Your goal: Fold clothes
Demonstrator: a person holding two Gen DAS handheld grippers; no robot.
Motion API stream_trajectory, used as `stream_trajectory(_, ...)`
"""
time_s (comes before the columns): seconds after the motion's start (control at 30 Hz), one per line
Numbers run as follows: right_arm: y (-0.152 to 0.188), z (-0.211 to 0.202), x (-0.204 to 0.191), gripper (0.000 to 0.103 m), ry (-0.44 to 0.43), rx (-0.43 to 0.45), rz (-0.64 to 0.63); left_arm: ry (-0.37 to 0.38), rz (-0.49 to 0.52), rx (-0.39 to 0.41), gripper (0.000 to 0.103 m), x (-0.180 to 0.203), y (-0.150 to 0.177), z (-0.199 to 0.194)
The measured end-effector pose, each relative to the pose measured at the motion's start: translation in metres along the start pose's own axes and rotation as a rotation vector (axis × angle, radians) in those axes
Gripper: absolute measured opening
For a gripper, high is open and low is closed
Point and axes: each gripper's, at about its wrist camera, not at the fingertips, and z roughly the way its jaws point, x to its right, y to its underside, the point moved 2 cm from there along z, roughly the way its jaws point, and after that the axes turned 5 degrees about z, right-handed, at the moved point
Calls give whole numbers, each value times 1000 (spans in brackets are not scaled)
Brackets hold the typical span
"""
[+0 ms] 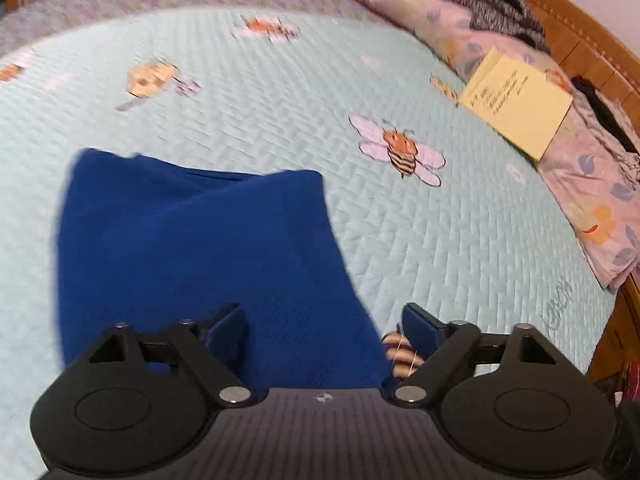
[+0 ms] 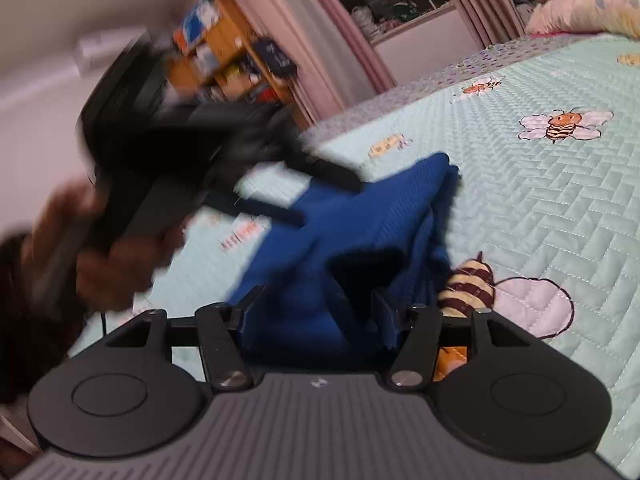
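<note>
My blue cloth (image 1: 192, 248) lies on the bed (image 1: 440, 248) beside the bee picture (image 1: 400, 152), partly doubled over, and my left fingers (image 1: 324, 330) and right fingers (image 2: 316, 312) both stand spread wide, holding nothing, so I should pinch its edges evenly.

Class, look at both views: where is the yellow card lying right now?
The yellow card shows only in the left wrist view, upper right, at the quilt's far edge against the floral pillow, beyond the embroidered bee and well away from the blue garment.
</note>
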Motion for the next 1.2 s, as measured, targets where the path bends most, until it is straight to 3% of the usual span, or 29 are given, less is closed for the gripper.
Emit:
stream_trajectory(0.03,2,2,5,53,1,-12,27,13,-5,-15,85,1,-6,11)
stream_trajectory(0.1,7,4,18,22,5,-30,127,22,-12,-30,85,4,-12,28)
stream_trajectory(0.17,16,3,42,10,-24,-14,306,3,10,-54,87,11,-14,46)
stream_trajectory(0.27,29,1,76,3,-80,21,553,-16,33,-71,102,17,-14,61)
stream_trajectory(0.43,32,-4,73,3,-57,34,559,-60,91,-59,102,29,-13,71)
stream_trajectory(0.53,32,-7,69,3,-32,35,547,-16,64,-18,101,22,-11,59)
stream_trajectory(0.63,32,-9,64,5,-7,37,535,83,-37,53,93,3,-8,30)
stream_trajectory(0.77,25,-25,54,17,29,57,484,187,-147,148,92,-20,-2,-11)
stream_trajectory(0.83,15,-38,46,27,58,110,431,138,-128,164,92,-27,5,-30)
stream_trajectory(0.97,-14,-36,32,28,31,154,325,-107,-15,129,90,-32,25,-47)
stream_trajectory(1.0,-21,-30,29,28,9,150,303,-138,15,117,89,-33,32,-48)
stream_trajectory(1.13,-42,10,18,28,-93,72,217,-127,74,70,87,-33,55,-44)
stream_trajectory(1.2,-43,39,27,26,-91,2,209,-140,96,46,87,-33,61,-34)
